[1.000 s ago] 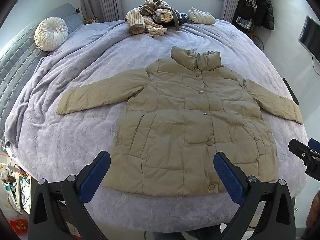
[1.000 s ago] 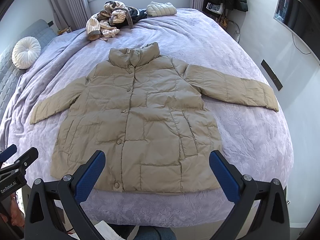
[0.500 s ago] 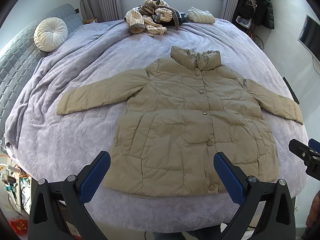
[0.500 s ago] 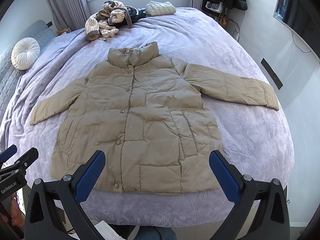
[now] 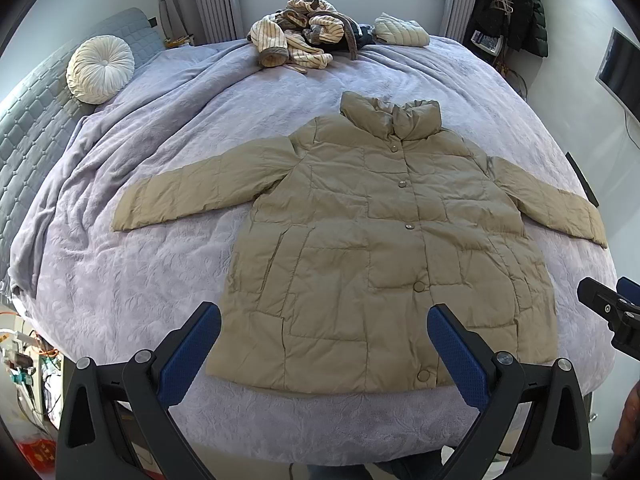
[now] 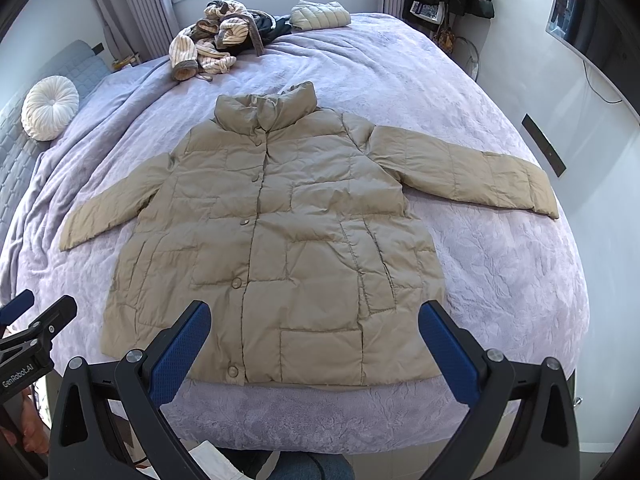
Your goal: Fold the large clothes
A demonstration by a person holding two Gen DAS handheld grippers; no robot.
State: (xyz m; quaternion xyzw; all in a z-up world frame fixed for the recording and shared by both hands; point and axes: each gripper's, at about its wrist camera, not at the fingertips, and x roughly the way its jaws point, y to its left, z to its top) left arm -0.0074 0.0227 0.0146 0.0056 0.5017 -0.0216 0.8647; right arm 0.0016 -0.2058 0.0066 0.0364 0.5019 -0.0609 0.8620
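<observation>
- A tan puffer jacket (image 5: 372, 248) lies flat and buttoned, front up, on the lilac bed (image 5: 132, 292), collar toward 12 o'clock and hem toward 6 o'clock.
- Both sleeves spread outward, one toward 9 o'clock, the other toward 3 o'clock.
- The left gripper (image 5: 324, 344) hangs above the hem, jaws spread wide, holding nothing.
- The right gripper (image 6: 314, 340) hangs likewise over the hem, jaws wide apart and empty.
- In the left wrist view, the right gripper's tip shows at 3 o'clock.
- A heap of striped clothes (image 5: 296, 40) sits at 12 o'clock, well apart from the jacket.
- A round white cushion (image 5: 100, 69) rests at 10 o'clock by the grey headboard (image 5: 28, 120).
</observation>
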